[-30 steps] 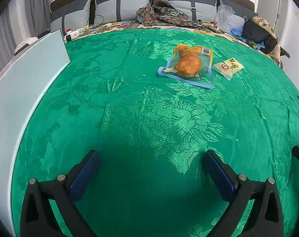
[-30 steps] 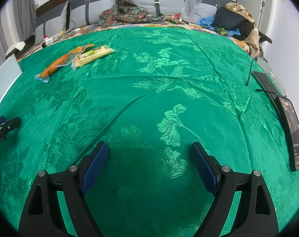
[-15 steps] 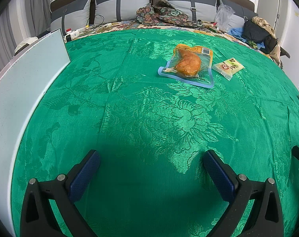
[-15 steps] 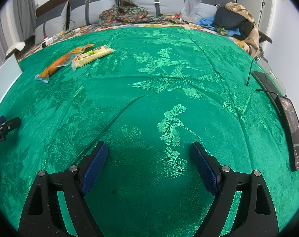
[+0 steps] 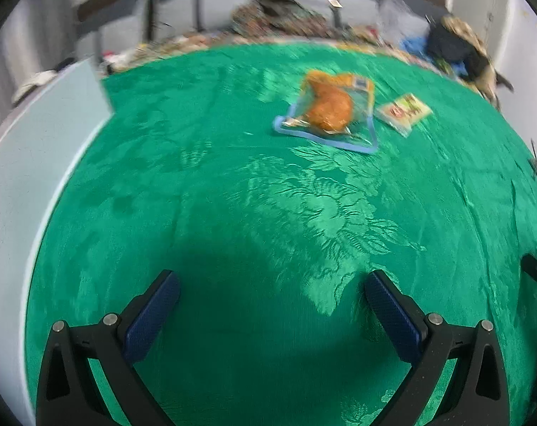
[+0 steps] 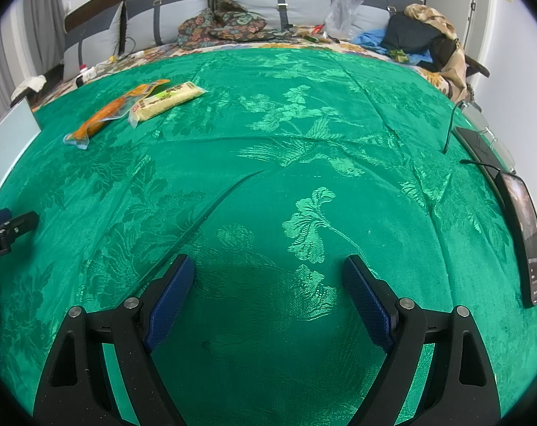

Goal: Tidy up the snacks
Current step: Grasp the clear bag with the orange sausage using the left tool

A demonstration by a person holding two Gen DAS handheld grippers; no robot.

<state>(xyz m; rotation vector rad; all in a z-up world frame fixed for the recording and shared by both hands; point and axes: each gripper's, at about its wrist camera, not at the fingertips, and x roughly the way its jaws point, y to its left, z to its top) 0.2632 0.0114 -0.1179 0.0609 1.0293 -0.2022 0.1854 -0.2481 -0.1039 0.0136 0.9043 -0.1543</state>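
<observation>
Two snack packs lie side by side far out on the green bedspread (image 5: pixel 233 195): a clear blue-edged pouch with an orange drumstick (image 5: pixel 328 112) and a small yellow-green packet (image 5: pixel 405 112) to its right. The right wrist view shows the same drumstick pouch (image 6: pixel 107 115) and the yellow packet (image 6: pixel 169 101) at upper left. My left gripper (image 5: pixel 272 294) is open over bare cloth, well short of the pouch. My right gripper (image 6: pixel 268 280) is open too, nothing between its fingers. The left gripper's tip (image 6: pixel 9 229) shows at the right view's left edge.
A pale flat board (image 5: pixel 30 163) lies along the bed's left edge. A phone (image 6: pixel 529 238) and cables (image 6: pixel 477 145) sit at the right edge. Pillows (image 6: pixel 176 17), patterned cloth (image 6: pixel 225 28), a plastic bag and clothes (image 6: pixel 421 39) crowd the headboard end.
The left wrist view has shifted and blurred: the snack packs sit slightly lower and rightward in it. The right view is unchanged.
</observation>
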